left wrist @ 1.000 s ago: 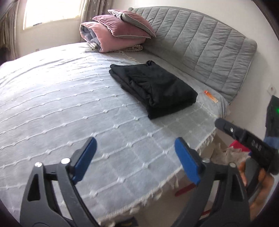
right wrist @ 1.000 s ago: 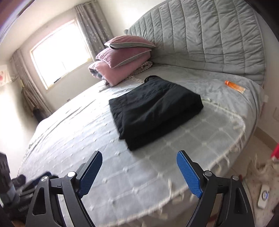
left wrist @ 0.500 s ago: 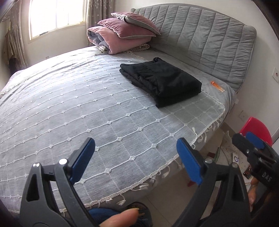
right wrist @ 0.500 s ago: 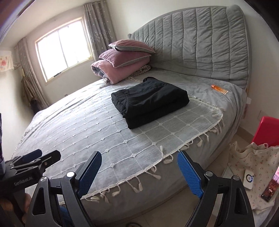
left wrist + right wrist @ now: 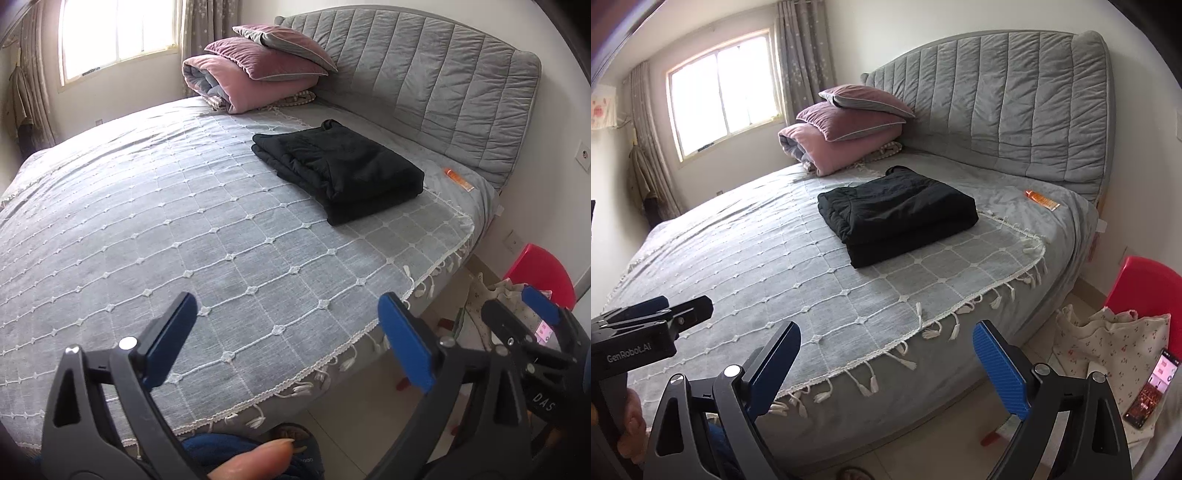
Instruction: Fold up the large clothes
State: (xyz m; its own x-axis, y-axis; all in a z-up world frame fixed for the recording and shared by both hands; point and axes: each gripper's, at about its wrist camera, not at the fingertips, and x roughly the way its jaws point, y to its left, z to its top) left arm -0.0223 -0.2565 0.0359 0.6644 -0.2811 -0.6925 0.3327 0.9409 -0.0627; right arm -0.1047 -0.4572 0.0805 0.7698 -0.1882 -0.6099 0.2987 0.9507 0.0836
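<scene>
Clearly the black garment (image 5: 340,175) is already a squared, folded stack on the bed (image 5: 184,229), near the headboard side and well apart from both tools. From the left hand-held gripper (image 5: 288,332) it lies at about one o'clock; from the right hand-held gripper (image 5: 886,354) at about twelve, so the right looks the nearer and squarer to it. In the right view its long axis runs roughly from ten to four o'clock. Both sets of jaws have just been opening and now stand spread wide, with nothing between them. The fold itself looks finished, so any next reach would go forward across the bed's fringed edge.
</scene>
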